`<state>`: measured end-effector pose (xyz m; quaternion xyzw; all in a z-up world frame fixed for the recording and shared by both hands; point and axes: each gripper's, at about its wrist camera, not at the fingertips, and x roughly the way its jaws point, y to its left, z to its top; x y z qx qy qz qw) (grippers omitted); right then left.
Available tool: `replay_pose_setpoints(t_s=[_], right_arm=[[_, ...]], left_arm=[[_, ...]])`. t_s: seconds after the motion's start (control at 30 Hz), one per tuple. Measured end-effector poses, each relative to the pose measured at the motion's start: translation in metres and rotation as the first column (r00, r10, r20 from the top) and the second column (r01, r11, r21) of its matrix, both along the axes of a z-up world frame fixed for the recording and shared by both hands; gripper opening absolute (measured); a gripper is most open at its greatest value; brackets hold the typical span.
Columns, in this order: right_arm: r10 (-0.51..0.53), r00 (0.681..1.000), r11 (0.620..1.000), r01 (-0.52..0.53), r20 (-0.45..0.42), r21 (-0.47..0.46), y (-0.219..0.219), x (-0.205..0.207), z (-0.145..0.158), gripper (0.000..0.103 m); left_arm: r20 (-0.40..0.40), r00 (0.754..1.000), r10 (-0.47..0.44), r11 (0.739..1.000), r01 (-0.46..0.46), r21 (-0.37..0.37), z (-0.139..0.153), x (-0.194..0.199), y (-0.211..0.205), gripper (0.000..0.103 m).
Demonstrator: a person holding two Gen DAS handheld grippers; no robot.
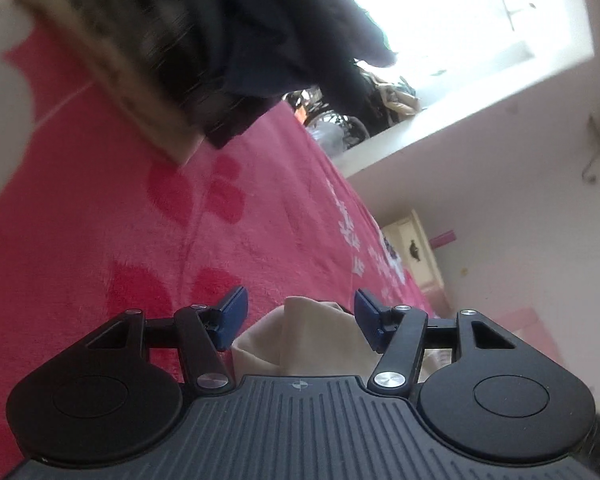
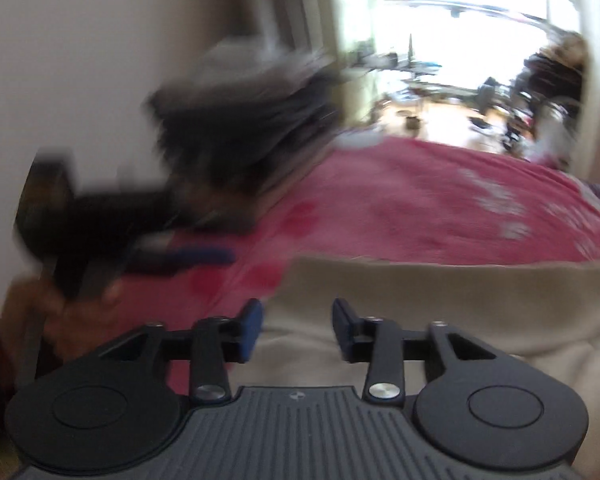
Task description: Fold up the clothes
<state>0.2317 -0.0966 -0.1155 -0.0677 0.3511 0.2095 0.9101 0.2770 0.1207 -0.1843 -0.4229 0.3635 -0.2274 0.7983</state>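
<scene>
On pink blanket (image 2: pixel 420 200), cream garment (image 2: pixel 420 300) (rumpled) lies.

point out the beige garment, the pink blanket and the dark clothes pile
beige garment (image 2: pixel 440 304): right wrist view, flat upper part past the fingers
pink blanket (image 1: pixel 100 216): left wrist view, bare patch with red print
dark clothes pile (image 1: pixel 268 28): left wrist view, navy fabric on top

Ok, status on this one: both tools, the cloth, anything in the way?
Left tool open, right tool open, neither gripping. Beige cloth loose on the pink blanket, under both. Dark clothes pile further back, nothing blocking.
</scene>
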Motion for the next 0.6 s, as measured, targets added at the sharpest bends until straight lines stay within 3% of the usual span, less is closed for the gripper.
replay_pose_setpoints(t_s=[0.07, 0.27, 0.37, 0.43, 0.6], right_arm=[[0.021, 1.000, 0.994, -0.019, 0.015, -0.108, 0.027, 0.003, -0.008, 0.048], [-0.011, 1.000, 0.958, 0.013, 0.009, -0.285, 0.065, 0.033, -0.040, 0.050], [-0.061, 0.998, 0.954, 0.059, 0.004, -0.295, 0.065, 0.038, -0.053, 0.036], [-0.082, 0.997, 0.962, 0.077, -0.010, -0.260, 0.059, 0.038, -0.058, 0.009], [-0.032, 0.995, 0.980, 0.051, 0.099, -0.194, 0.062, 0.013, -0.043, 0.007]], left_arm=[[-0.039, 0.999, -0.019, 0.999, 0.017, -0.040, -0.007, 0.005, 0.001, 0.059], [-0.019, 0.999, -0.043, 0.999, 0.043, -0.024, -0.006, 0.008, -0.003, 0.059], [-0.001, 0.999, -0.052, 0.999, 0.052, 0.003, -0.005, 0.010, -0.007, 0.058], [0.007, 0.998, -0.058, 0.998, 0.057, 0.017, -0.003, 0.009, -0.010, 0.058], [0.034, 0.998, -0.059, 0.998, 0.057, 0.034, 0.000, 0.002, -0.007, 0.058]])
